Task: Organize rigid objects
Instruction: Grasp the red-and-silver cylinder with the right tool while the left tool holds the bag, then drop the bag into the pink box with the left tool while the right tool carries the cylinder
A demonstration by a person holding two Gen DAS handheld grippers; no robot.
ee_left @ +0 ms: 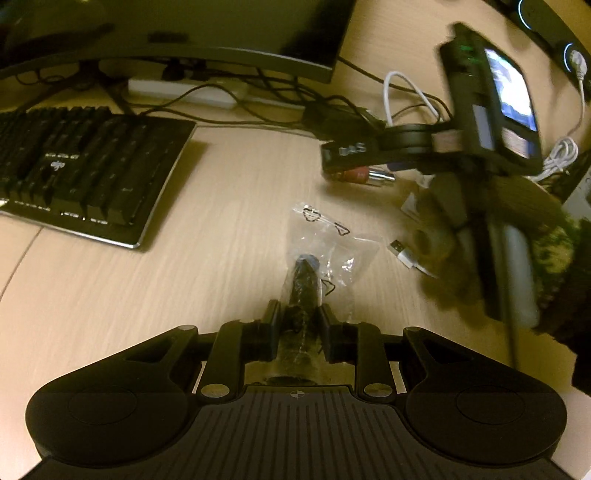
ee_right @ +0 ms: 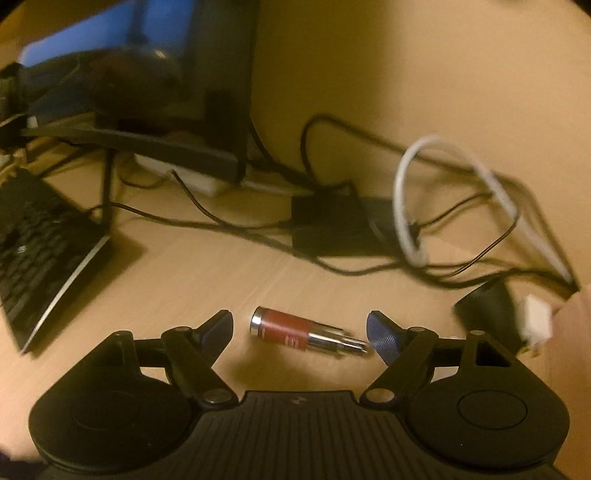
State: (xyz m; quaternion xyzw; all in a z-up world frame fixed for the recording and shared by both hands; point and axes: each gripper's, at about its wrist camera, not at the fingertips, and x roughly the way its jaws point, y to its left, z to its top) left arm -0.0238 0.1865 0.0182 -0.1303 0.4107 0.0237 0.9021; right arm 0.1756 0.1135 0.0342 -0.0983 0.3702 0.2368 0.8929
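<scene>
My left gripper is shut on a clear plastic bag with a dark cylindrical part inside, held just above the wooden desk. My right gripper is open, its fingers on either side of a red and silver plug lying on the desk. The right gripper also shows in the left wrist view at upper right, over the same red plug.
A black keyboard lies at the left, a monitor behind it. A white power strip, black cables and a white USB cable crowd the back and right. A black adapter box sits behind the plug.
</scene>
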